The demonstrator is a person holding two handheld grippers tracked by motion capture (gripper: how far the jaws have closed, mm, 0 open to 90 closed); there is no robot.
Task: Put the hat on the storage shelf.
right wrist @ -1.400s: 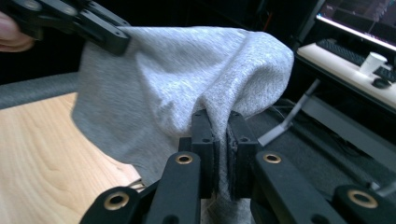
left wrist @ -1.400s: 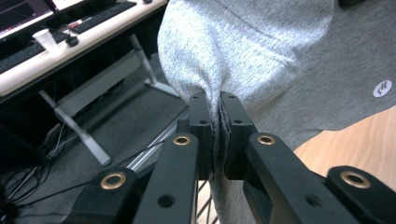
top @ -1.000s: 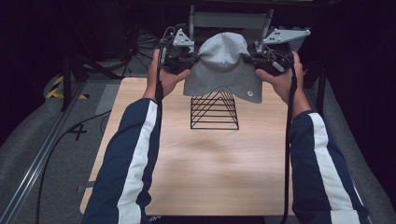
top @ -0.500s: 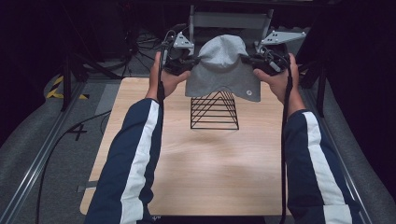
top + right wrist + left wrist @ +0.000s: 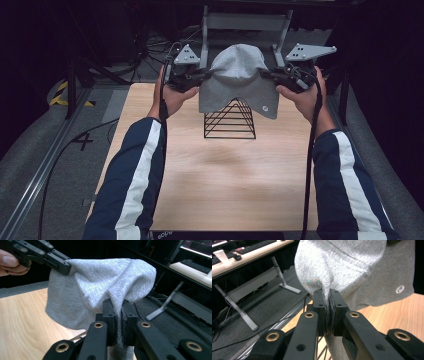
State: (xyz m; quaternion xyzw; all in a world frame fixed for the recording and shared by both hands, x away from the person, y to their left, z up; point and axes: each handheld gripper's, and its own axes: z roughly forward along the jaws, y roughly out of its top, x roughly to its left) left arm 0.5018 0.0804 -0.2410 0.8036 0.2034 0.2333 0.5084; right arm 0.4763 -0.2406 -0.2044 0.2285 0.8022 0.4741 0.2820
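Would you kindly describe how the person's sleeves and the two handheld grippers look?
Both sleeves are dark navy with a broad white stripe running lengthwise. The left gripper and right gripper are black, each topped by a grey three-cornered plate dotted with small holes. Their black jaws carry brass-coloured rivets, and a black cable trails from each.

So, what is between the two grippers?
In the high view, the grey hat stretches between the left gripper and the right gripper, each clamping one edge, above the black wire rack.
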